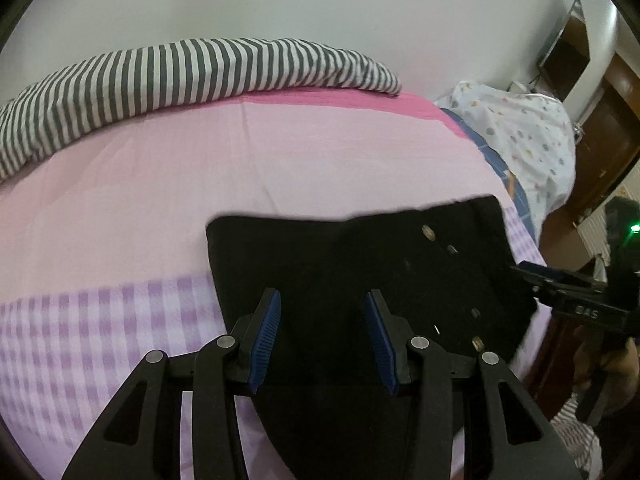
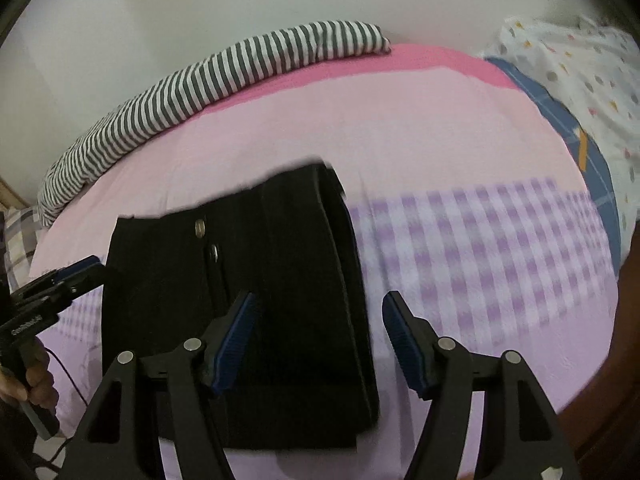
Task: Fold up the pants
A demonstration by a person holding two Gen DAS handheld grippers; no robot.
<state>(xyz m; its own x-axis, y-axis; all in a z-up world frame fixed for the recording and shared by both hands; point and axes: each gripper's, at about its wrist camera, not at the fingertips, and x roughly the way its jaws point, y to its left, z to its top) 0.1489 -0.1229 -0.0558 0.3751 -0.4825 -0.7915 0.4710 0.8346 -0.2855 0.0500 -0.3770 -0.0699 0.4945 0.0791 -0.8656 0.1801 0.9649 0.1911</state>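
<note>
Both claws gape wide, gripping nothing: left gripper [image 1: 322, 300] hovers over the folded black pants [image 1: 360, 264], right gripper [image 2: 318, 304] over their right edge. Pants lie on the pink sheet [image 2: 400, 120], striped blanket [image 2: 200, 76] beyond.

The folded pants [image 2: 240, 300] lie on the bed [image 2: 460, 152]. In the right wrist view, a rolled blanket [image 2: 224, 76] lies at 11 o'clock behind them, a pillow [image 2: 592, 64] at 2 o'clock.
</note>
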